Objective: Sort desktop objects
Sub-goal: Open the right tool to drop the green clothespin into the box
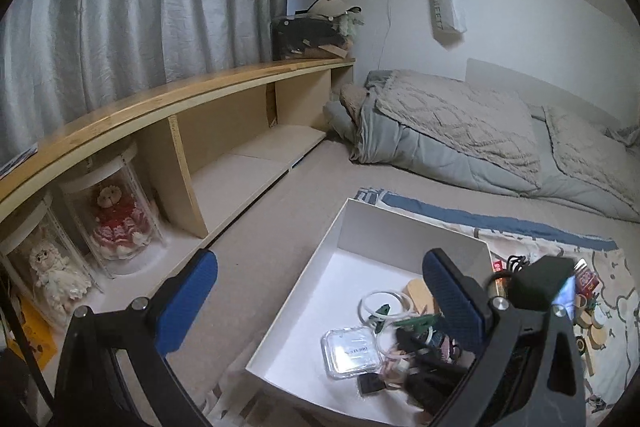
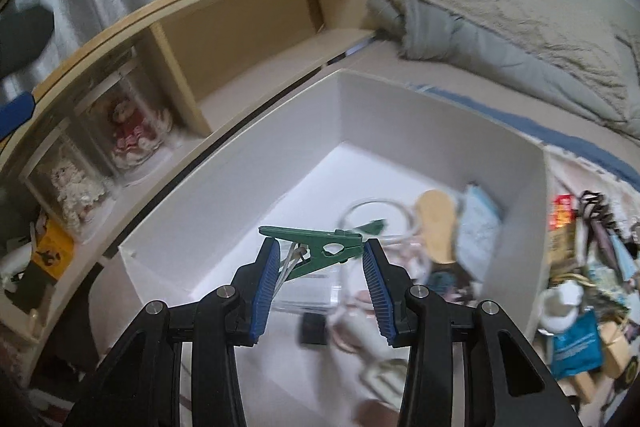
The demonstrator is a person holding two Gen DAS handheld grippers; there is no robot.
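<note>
A bed (image 1: 280, 227) with a beige sheet carries everything. On it sits an open white box (image 1: 400, 227) — beside it, to the right, a patterned cloth (image 1: 560, 239) with blue edging, strewn with small clutter (image 2: 584, 267). A grey-and-beige quilt (image 1: 460, 131) lies bunched at the far end. Along the left edge runs a wooden shelf (image 1: 200, 95) — two dolls (image 1: 116, 219) in clear cases stand in its lower bay.

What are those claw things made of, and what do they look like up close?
Each claw has two black plastic arms with triangular cut-outs and silver bolts at the joints. The fingertips carry blue ribbed pads. The left claw looks the same. No cables, sleeves or hands show.
</note>
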